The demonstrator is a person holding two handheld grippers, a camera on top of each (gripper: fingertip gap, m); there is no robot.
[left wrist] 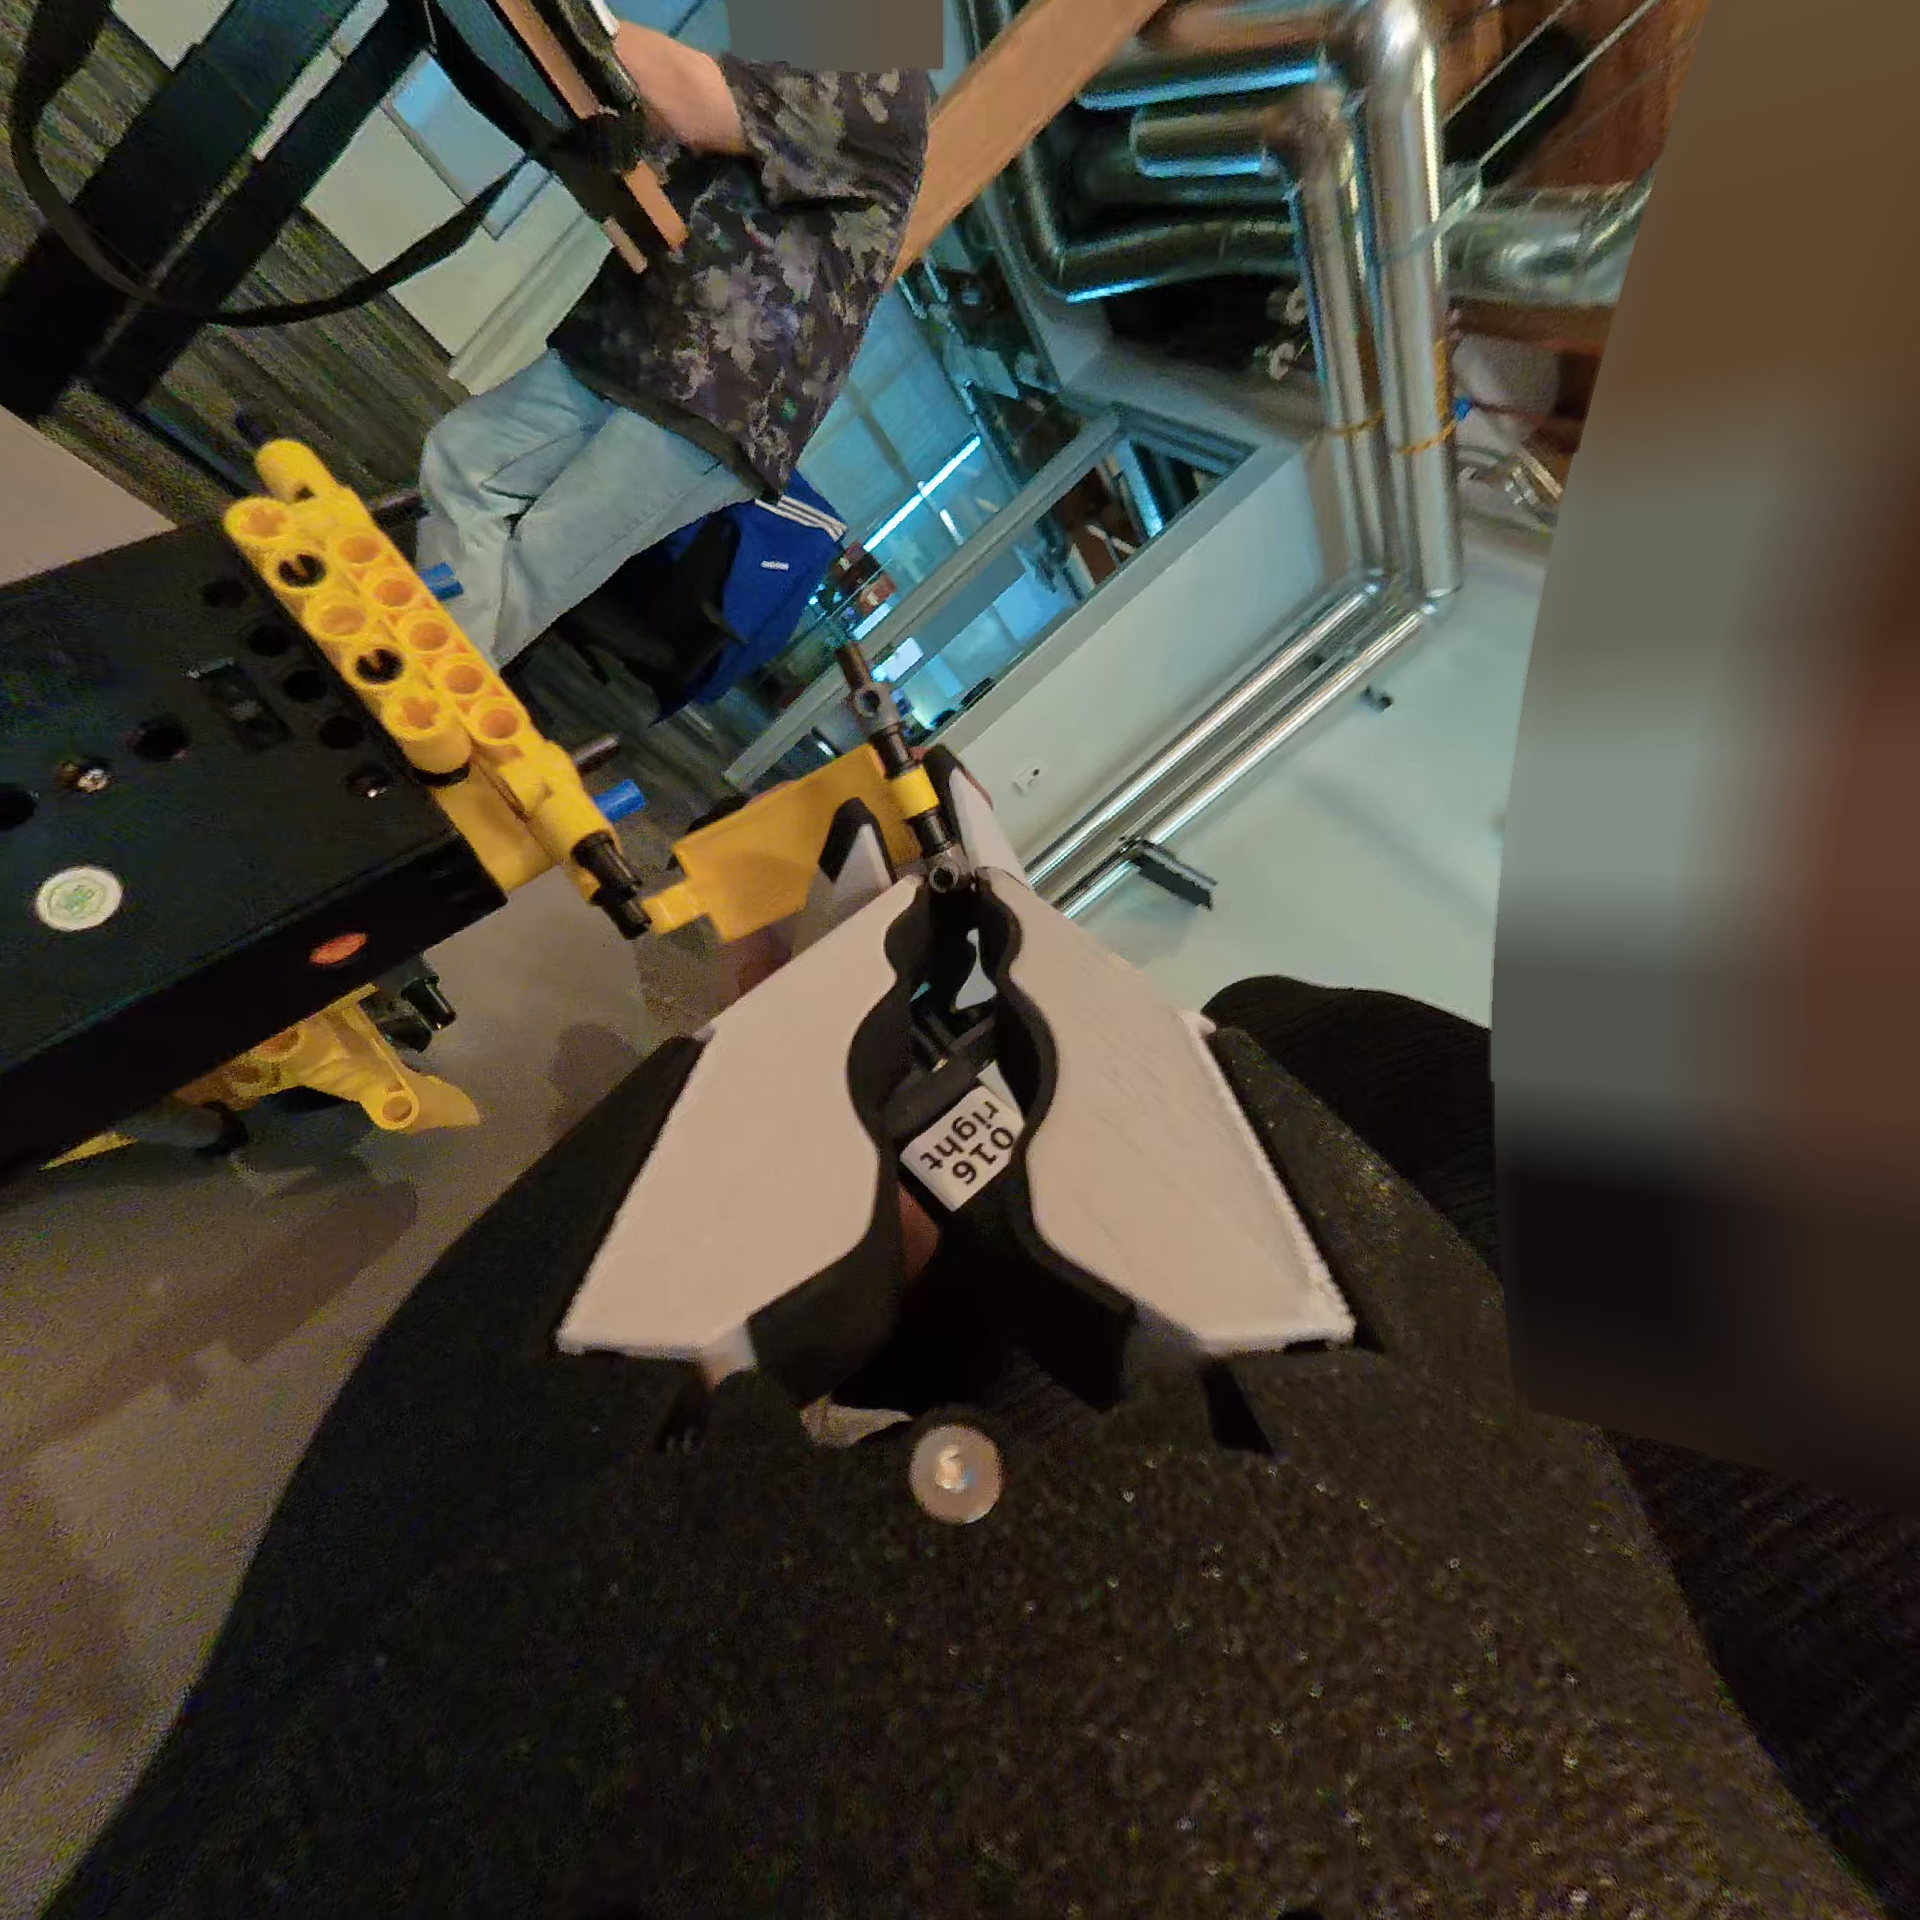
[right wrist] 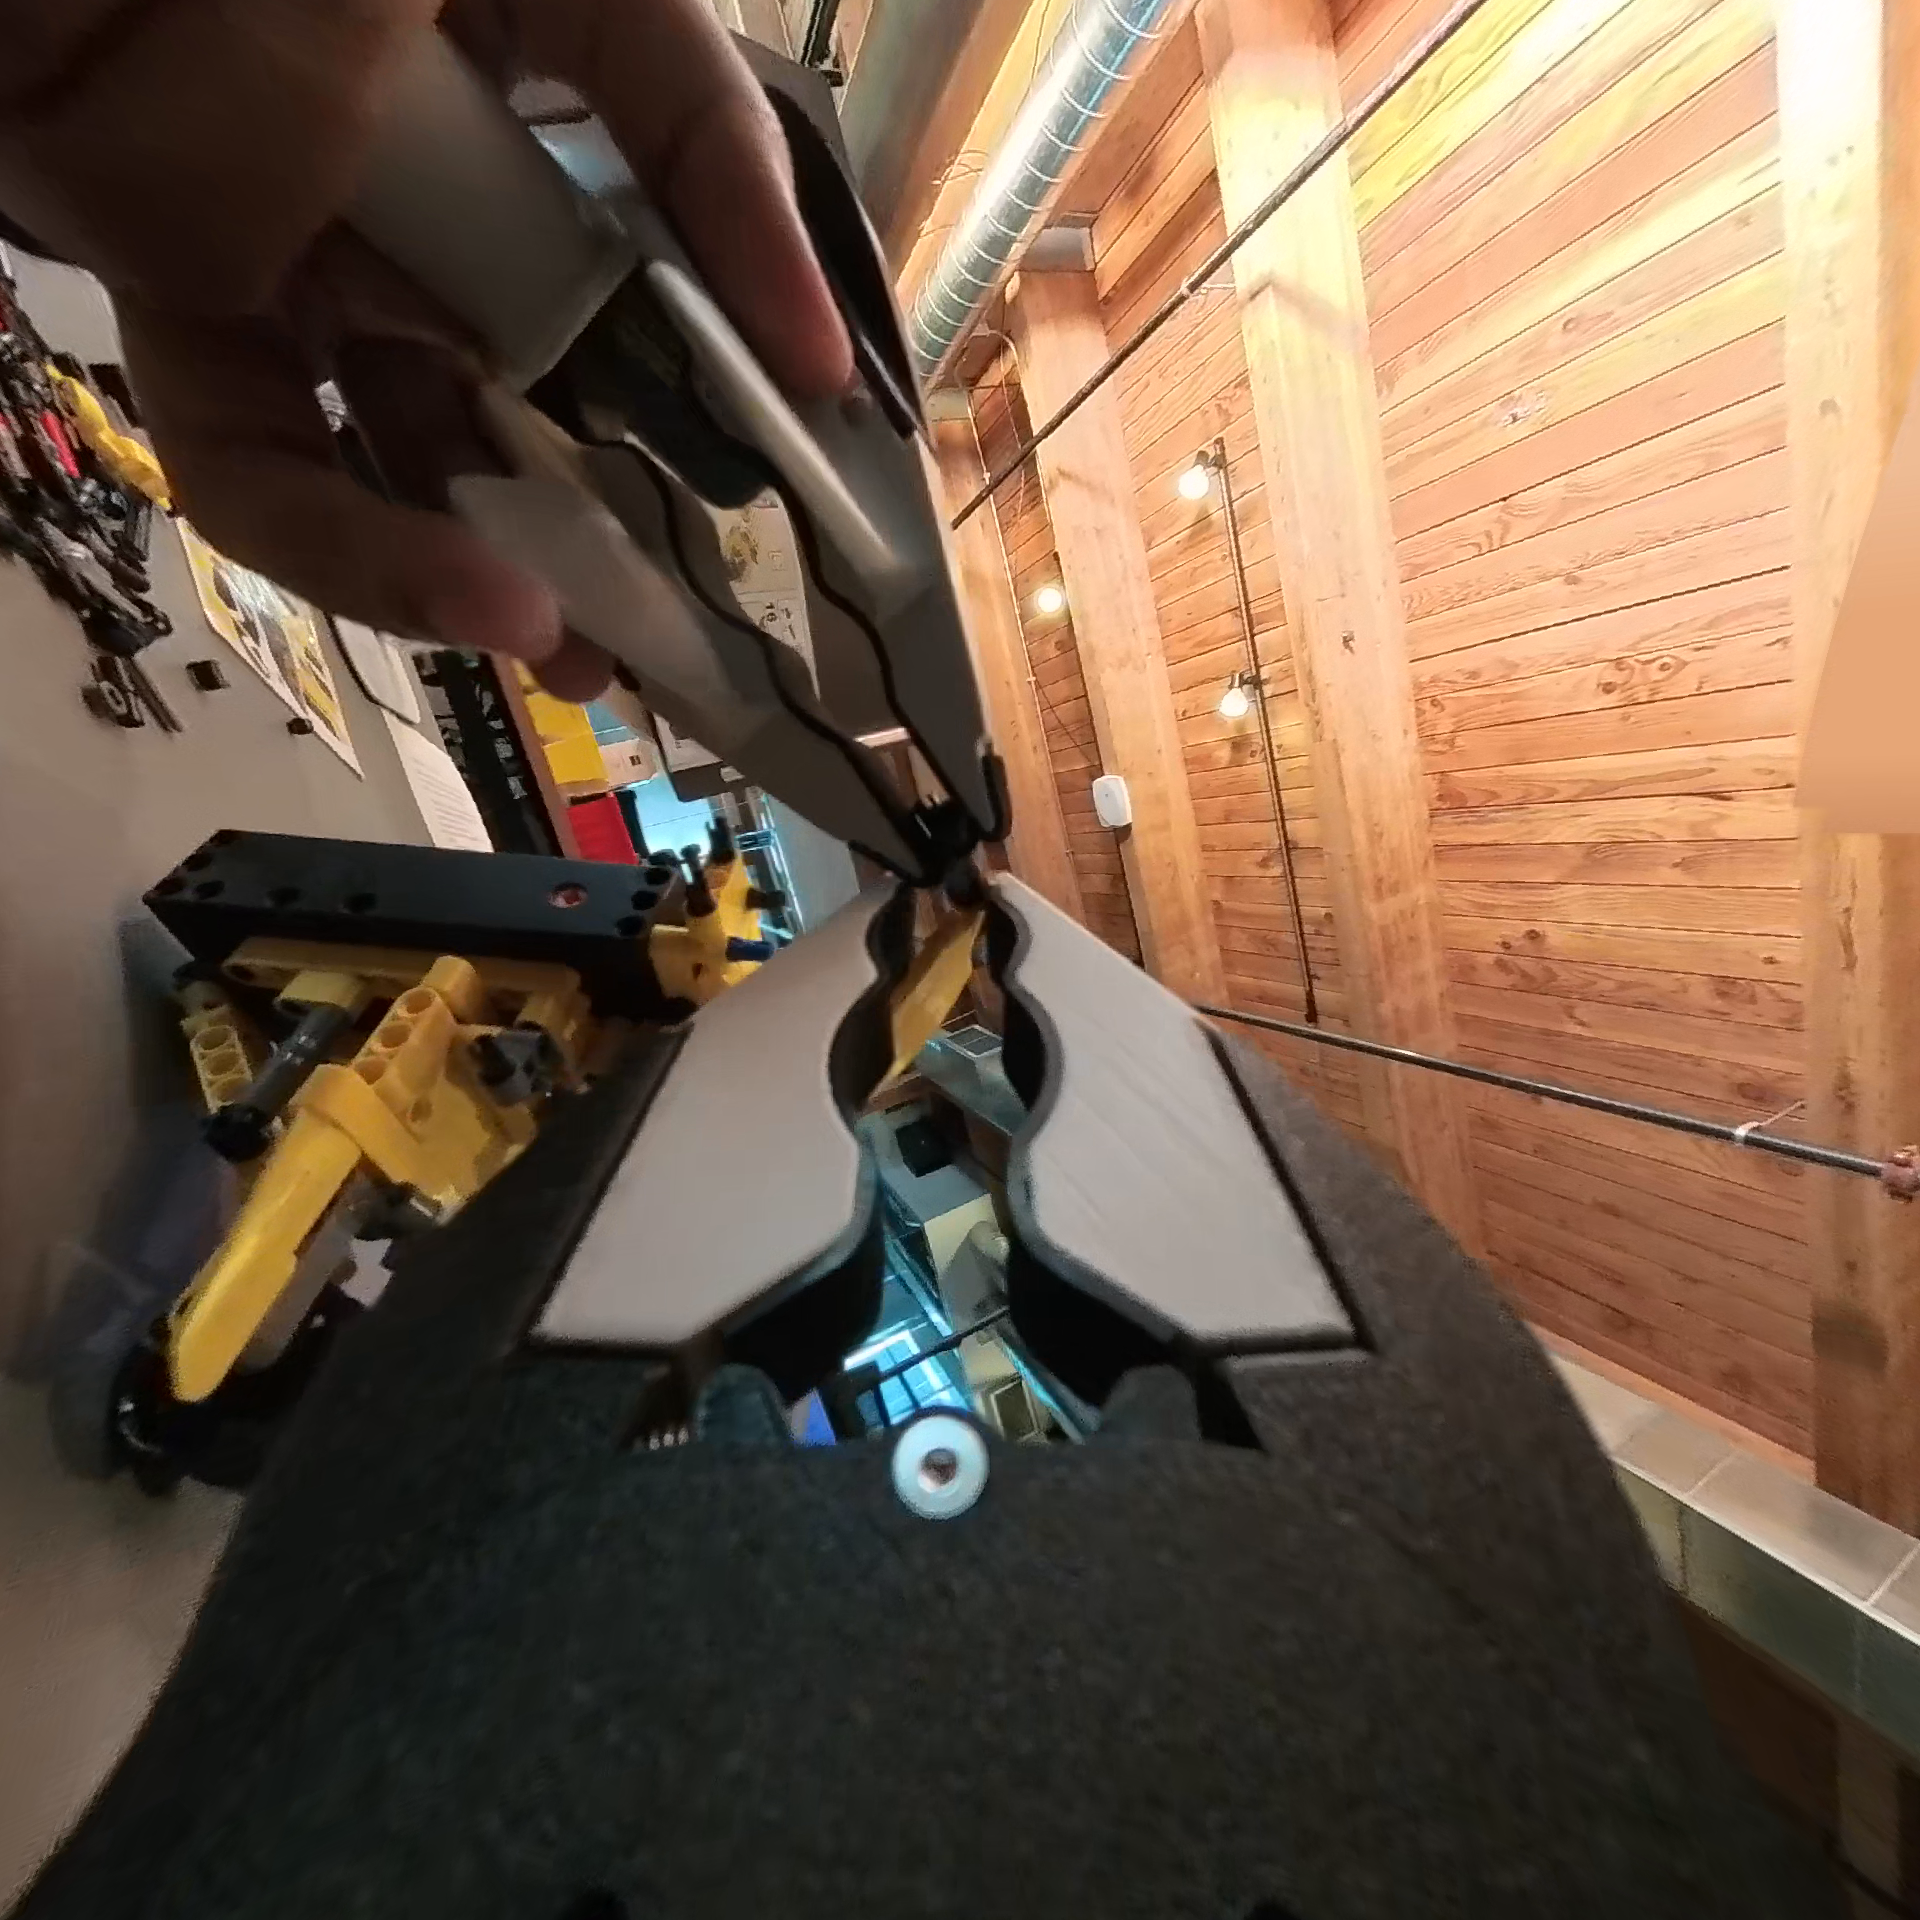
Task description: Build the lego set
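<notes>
My left gripper (left wrist: pixel 951 883) is shut on the end of a thin black axle (left wrist: pixel 883 717) that carries a yellow bush. The axle runs through a yellow panel piece (left wrist: pixel 758 852), which joins by a black pin to the yellow beams (left wrist: pixel 416 644) of a yellow and black brick model (right wrist: pixel 416 1039). My right gripper (right wrist: pixel 951 904) is shut on the same yellow panel (right wrist: pixel 930 987); one of its white fingers (left wrist: pixel 982 821) shows behind the panel. In the right wrist view the left gripper (right wrist: pixel 940 842), held by a hand (right wrist: pixel 260 312), comes in from the upper left, tip to tip with mine.
The model rests on a grey table (right wrist: pixel 62 935), with loose black, red and yellow parts (right wrist: pixel 73 499) and printed sheets (right wrist: pixel 270 634) farther back. A person in a patterned shirt (left wrist: pixel 748 281) stands beyond the table. A wooden wall (right wrist: pixel 1558 623) is to the right. The grippers are tip to tip, or close to it.
</notes>
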